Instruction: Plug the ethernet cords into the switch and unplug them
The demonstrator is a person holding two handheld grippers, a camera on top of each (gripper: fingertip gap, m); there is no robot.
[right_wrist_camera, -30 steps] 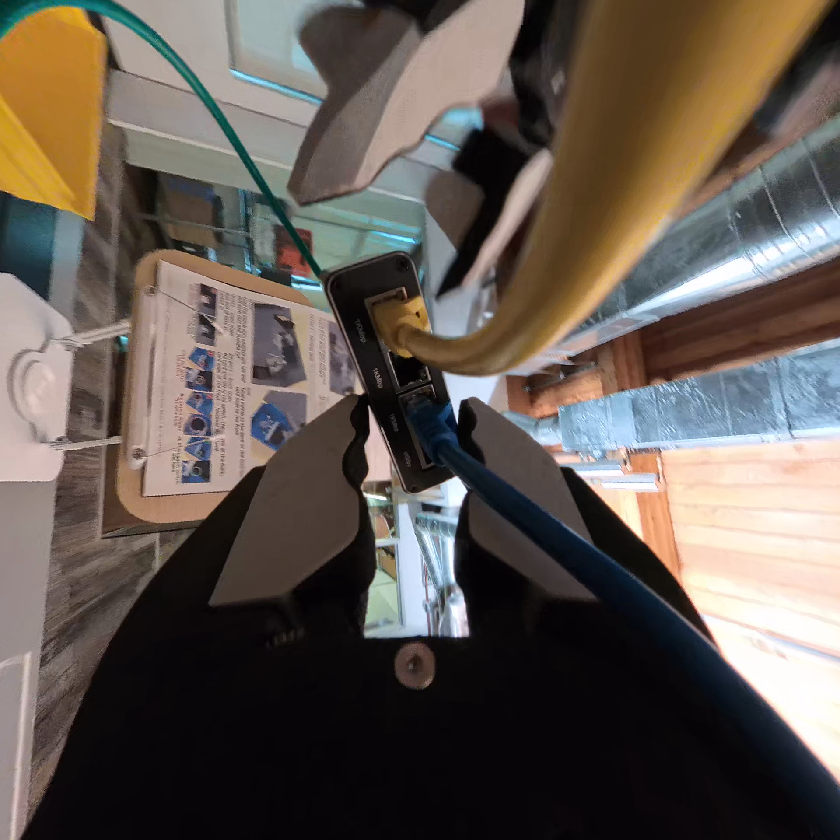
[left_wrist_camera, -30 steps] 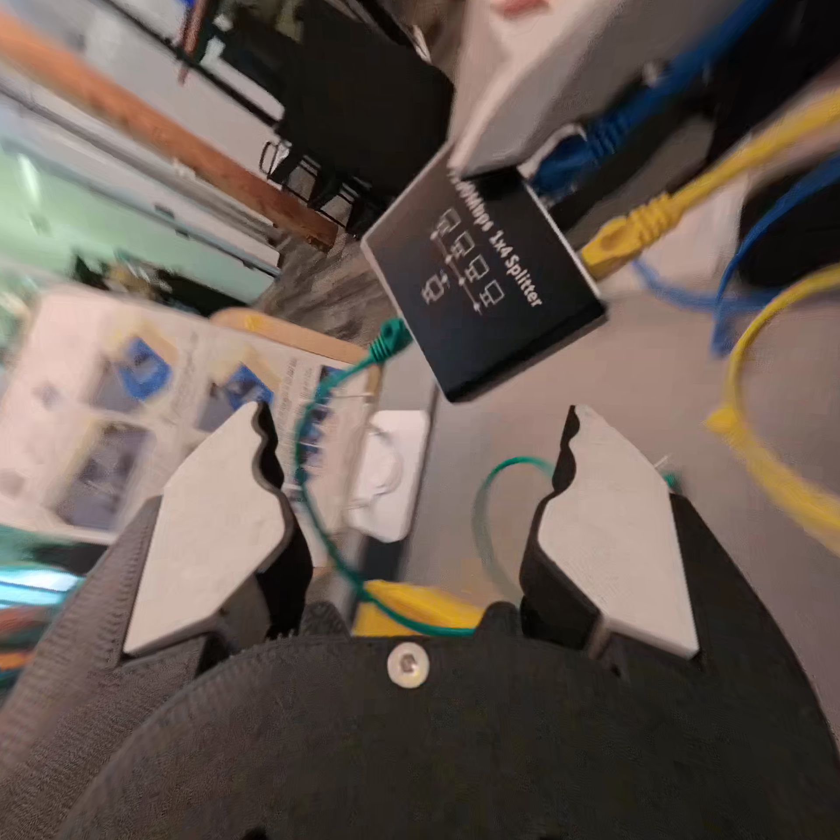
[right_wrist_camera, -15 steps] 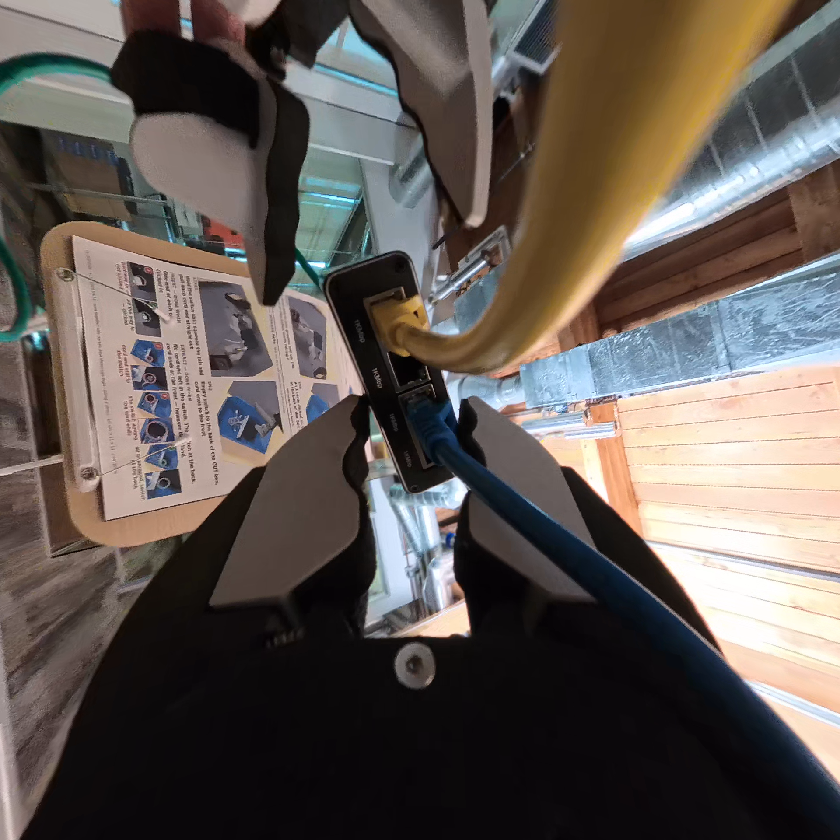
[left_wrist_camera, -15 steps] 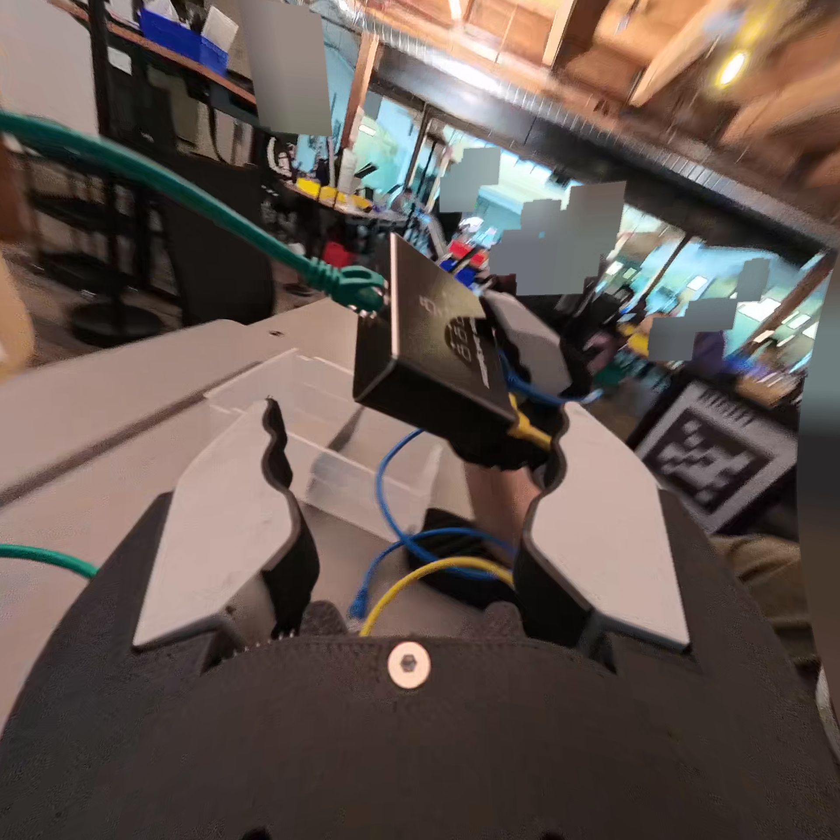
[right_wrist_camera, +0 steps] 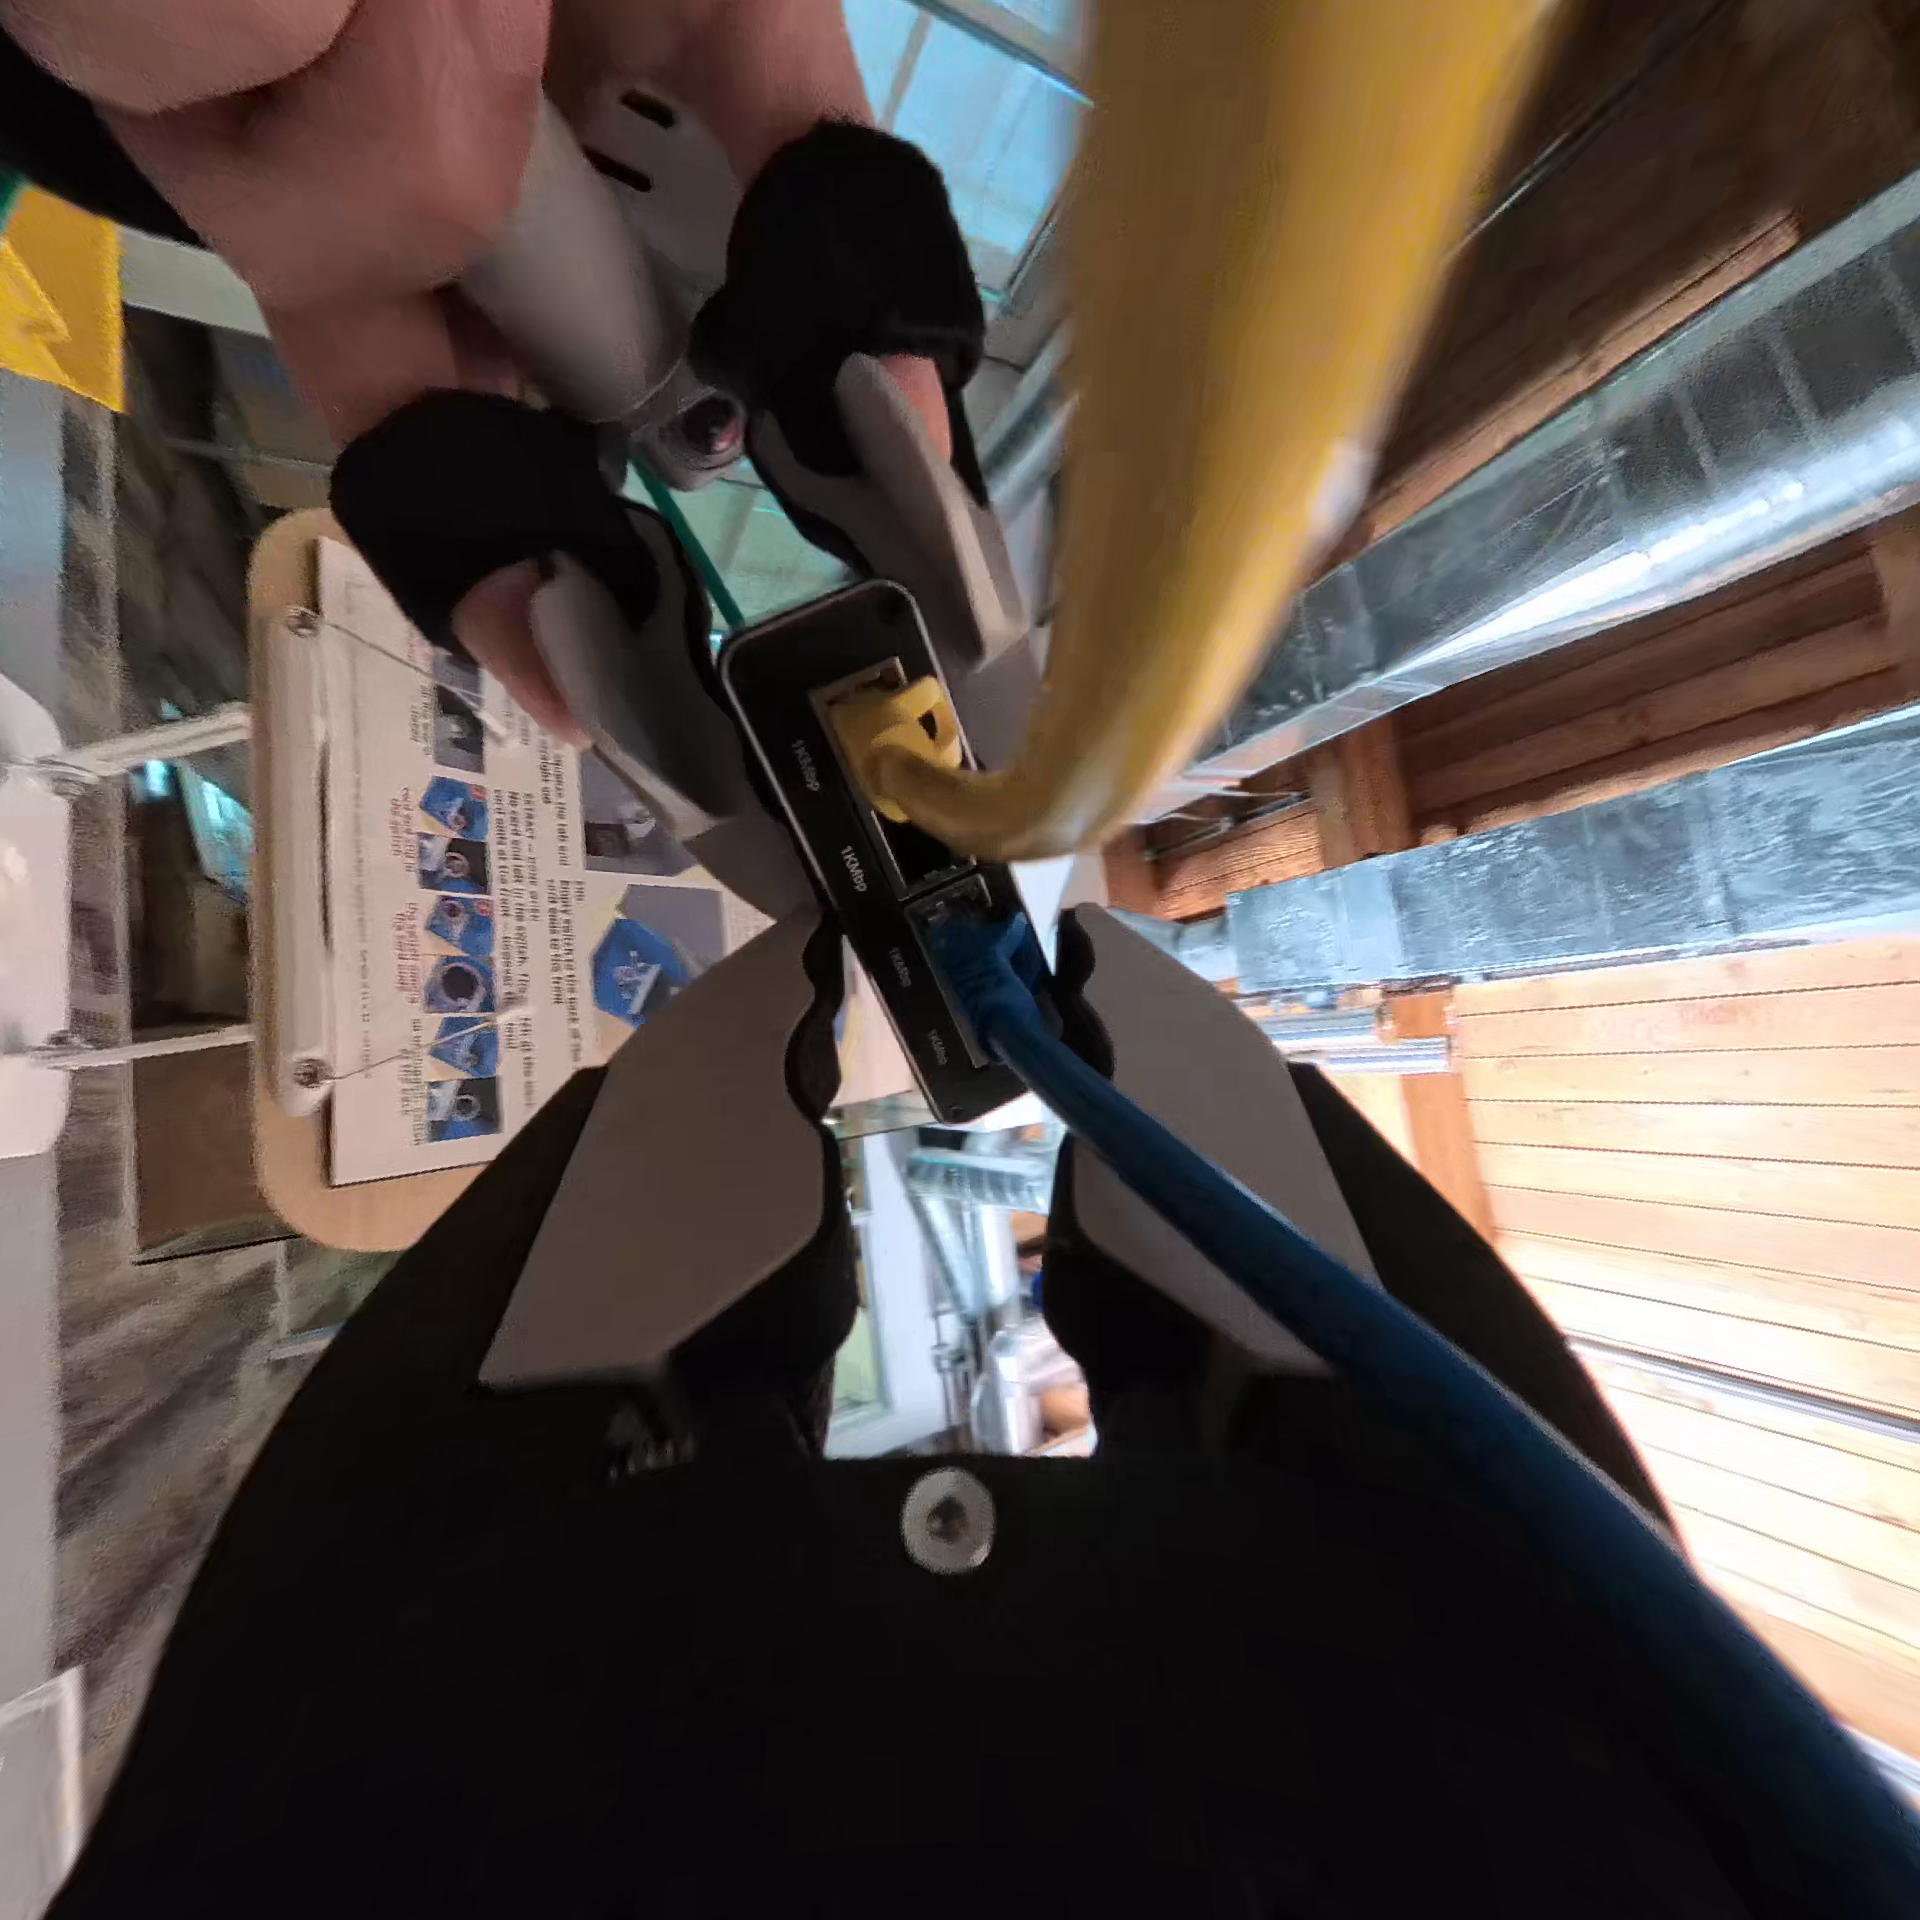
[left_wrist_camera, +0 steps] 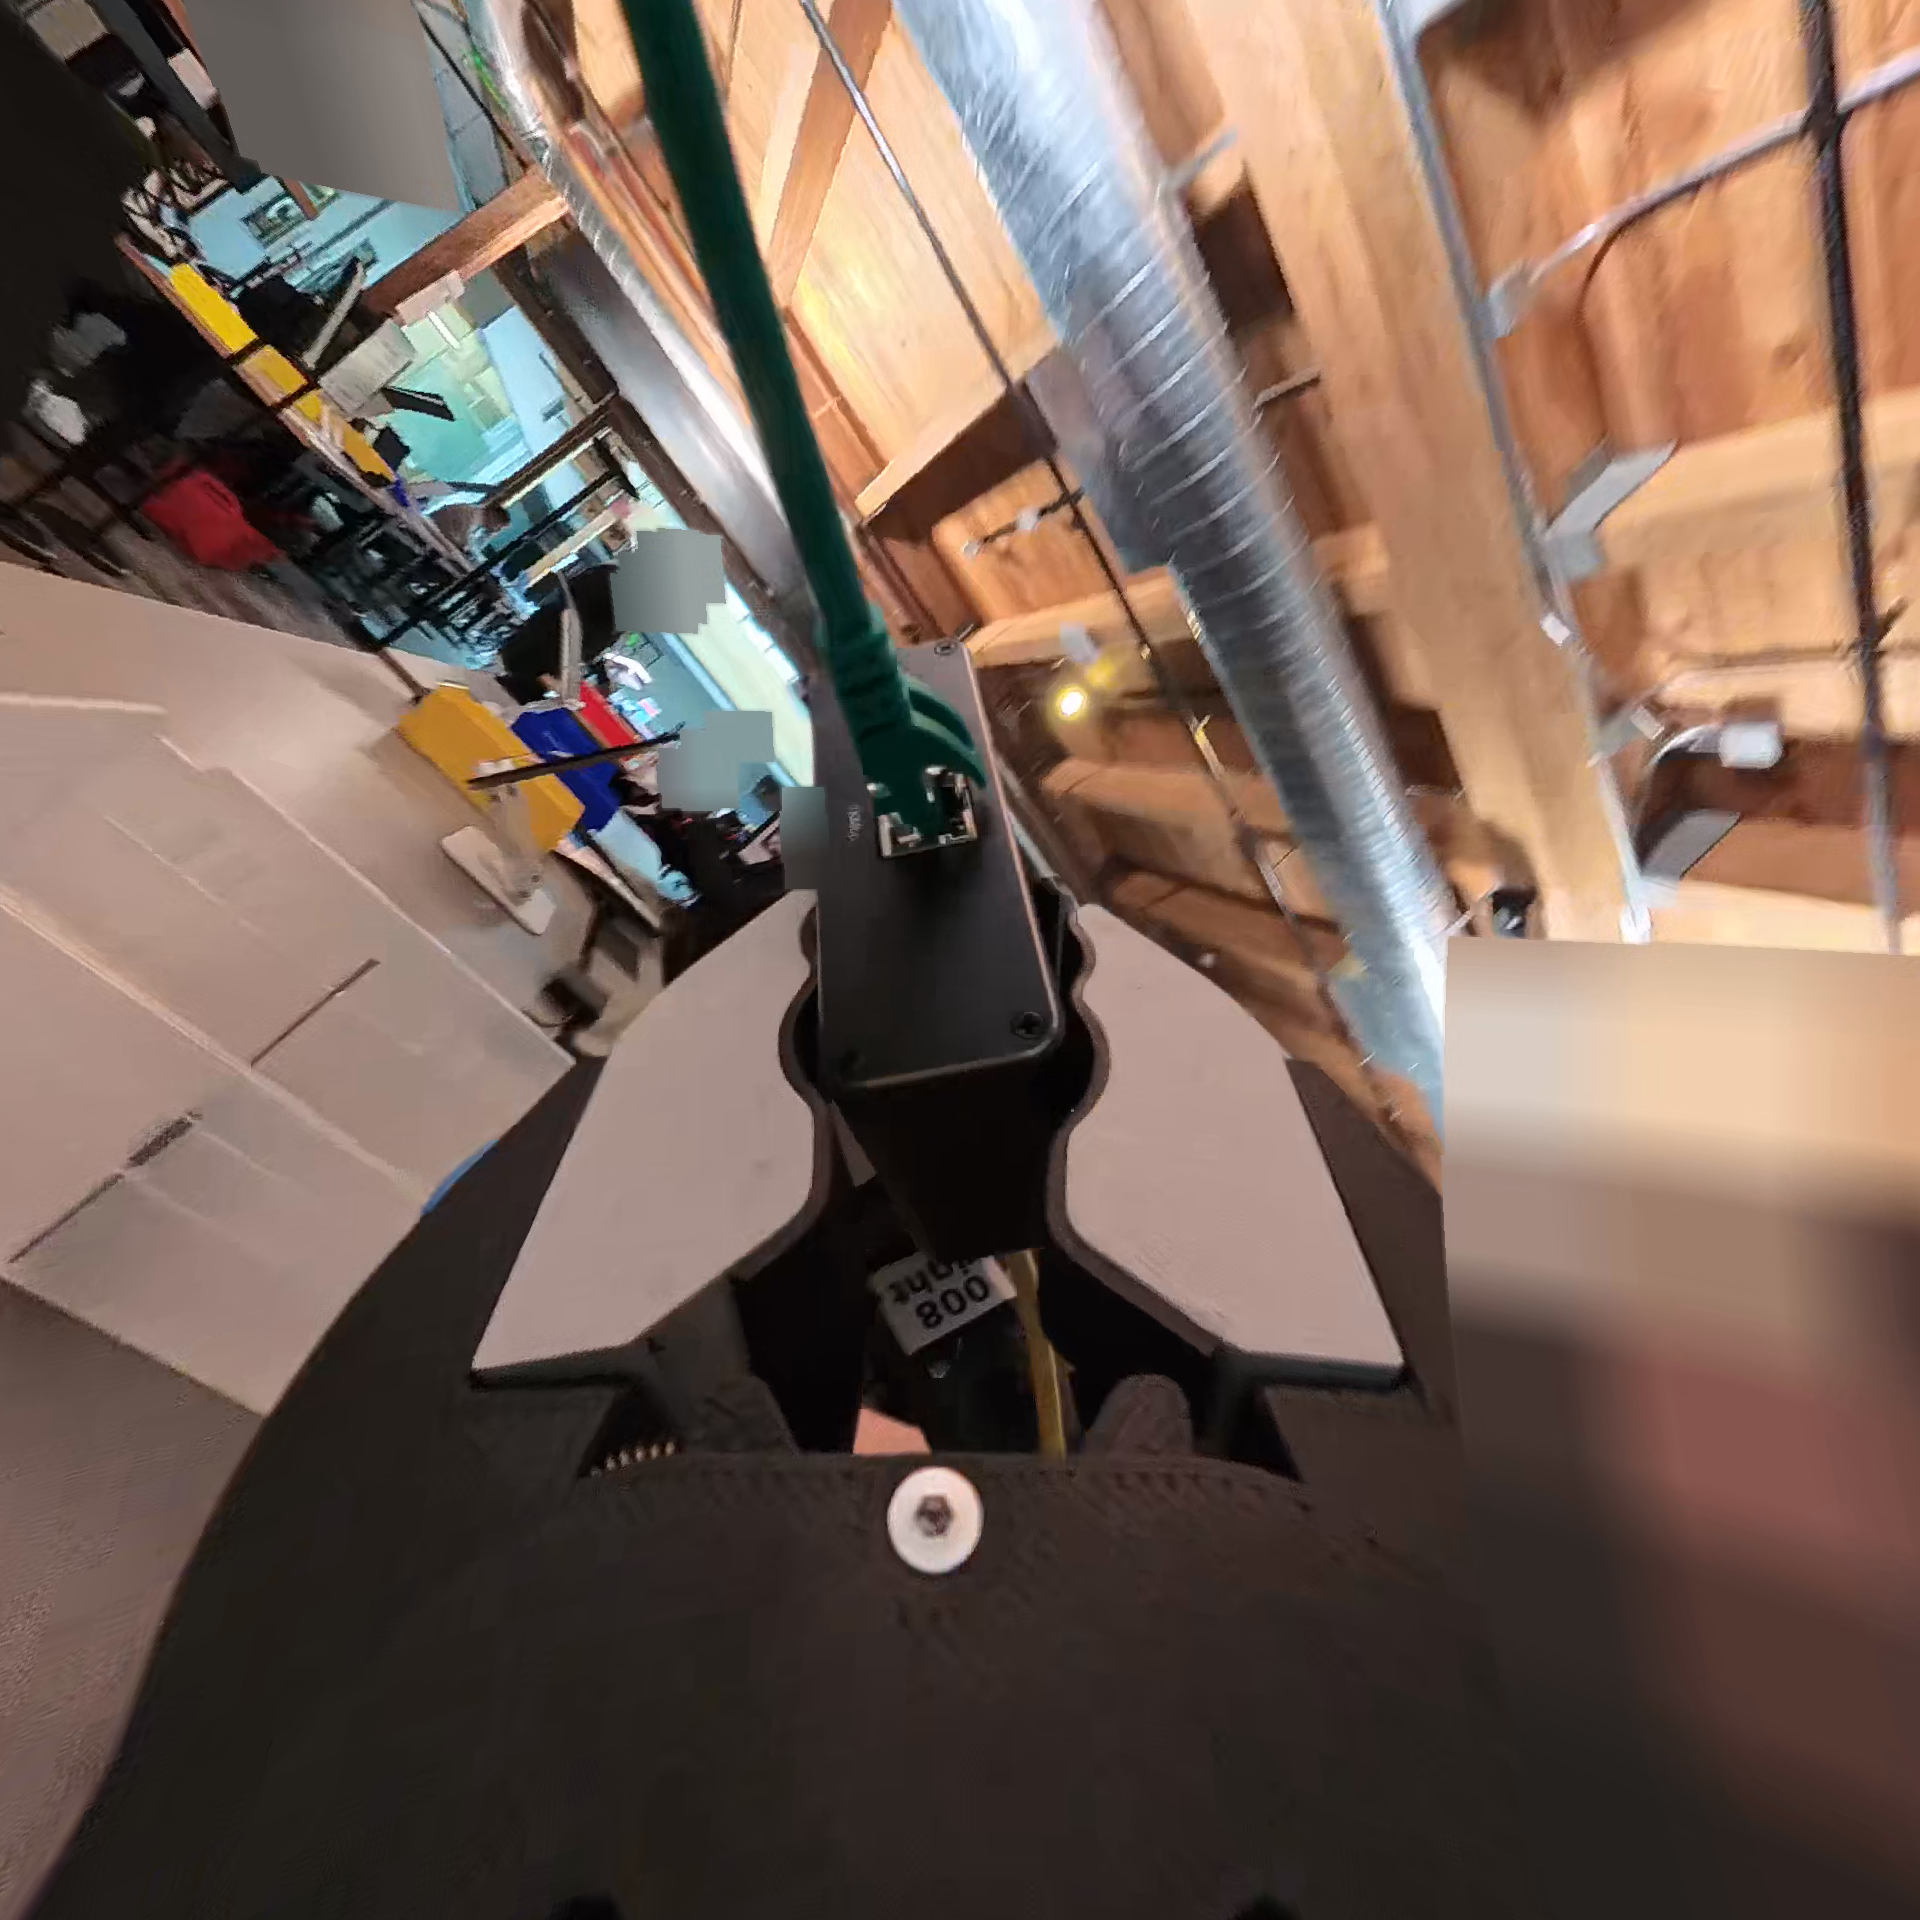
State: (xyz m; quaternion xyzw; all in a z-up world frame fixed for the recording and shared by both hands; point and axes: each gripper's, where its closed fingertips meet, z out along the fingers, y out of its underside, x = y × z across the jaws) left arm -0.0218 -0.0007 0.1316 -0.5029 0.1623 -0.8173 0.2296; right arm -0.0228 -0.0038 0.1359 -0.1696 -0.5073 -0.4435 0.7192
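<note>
Both grippers pinching same black switch (left_wrist_camera: pixel 935 977), held up in air. Left gripper (left_wrist_camera: pixel 940 987) closed on green cord (left_wrist_camera: pixel 769 343) end, right gripper (right_wrist_camera: pixel 935 997) clamped by blue cord (right_wrist_camera: pixel 1195 1143); yellow cord (right_wrist_camera: pixel 904 748) plugged in too.

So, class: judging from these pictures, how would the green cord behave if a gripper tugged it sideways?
The green cord would probably bend rather than push back; it already curves where it meets the switch. Its plug sits in a port, so the tug would likely reach the switch, which the left gripper grips.
</note>
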